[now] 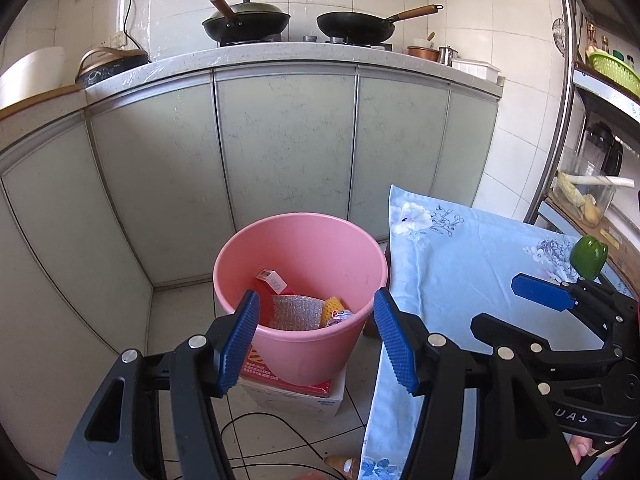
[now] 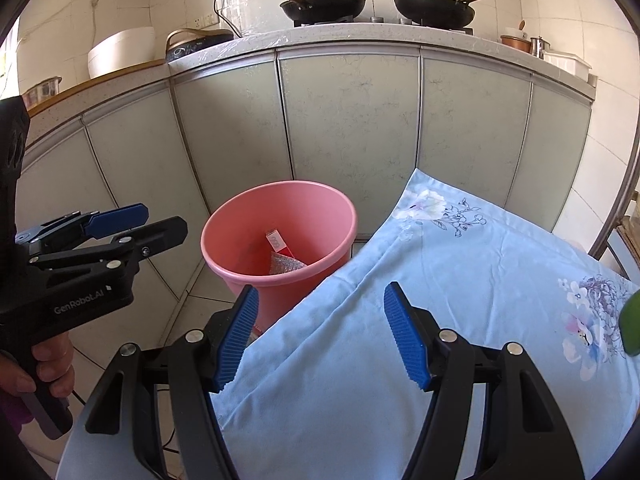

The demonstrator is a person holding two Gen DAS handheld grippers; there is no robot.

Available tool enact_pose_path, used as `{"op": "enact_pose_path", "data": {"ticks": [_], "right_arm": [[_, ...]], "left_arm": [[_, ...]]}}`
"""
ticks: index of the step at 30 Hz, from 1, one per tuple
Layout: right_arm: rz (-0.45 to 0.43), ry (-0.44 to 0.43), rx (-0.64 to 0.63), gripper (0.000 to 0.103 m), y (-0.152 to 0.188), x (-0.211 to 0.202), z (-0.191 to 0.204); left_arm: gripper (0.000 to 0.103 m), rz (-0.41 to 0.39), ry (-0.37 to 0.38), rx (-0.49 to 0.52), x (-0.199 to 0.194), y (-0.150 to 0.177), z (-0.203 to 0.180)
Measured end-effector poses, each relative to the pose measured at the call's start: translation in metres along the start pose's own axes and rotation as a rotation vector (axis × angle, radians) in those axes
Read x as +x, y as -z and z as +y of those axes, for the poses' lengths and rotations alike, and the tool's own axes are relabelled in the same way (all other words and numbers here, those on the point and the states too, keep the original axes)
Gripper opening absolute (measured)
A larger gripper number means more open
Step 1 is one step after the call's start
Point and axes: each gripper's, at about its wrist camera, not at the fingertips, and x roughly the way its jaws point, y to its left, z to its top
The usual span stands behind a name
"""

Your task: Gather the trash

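Note:
A pink bucket stands on a box on the floor, left of the table; it also shows in the right wrist view. Inside lie a red-and-white carton, bubble wrap, a yellow foam net and a small crumpled wrapper. My left gripper is open and empty just above the bucket's near rim; it also shows in the right wrist view. My right gripper is open and empty over the blue floral cloth on the table; it also shows in the left wrist view.
A green bell pepper sits on the cloth at the right. The white-and-red box lies under the bucket. Cables run over the floor tiles. Pale cabinet doors stand behind, with woks on the counter. A shelf rack stands at the right.

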Motion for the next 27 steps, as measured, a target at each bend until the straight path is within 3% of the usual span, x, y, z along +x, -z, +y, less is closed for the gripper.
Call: {"op": "enact_pose_path", "data": {"ticks": [12,27], "right_arm": [[-0.027,0.021,0.034,0.066,0.000,-0.009,-0.006],[-0.051,0.024,0.054,0.066,0.004,-0.028,-0.011]], "left_arm": [[0.057,-0.036,0.017,-0.134,-0.007,0.000,-0.006],[0.056,-0.048,0.018,-0.116,-0.024,0.006,-0.028]]}}
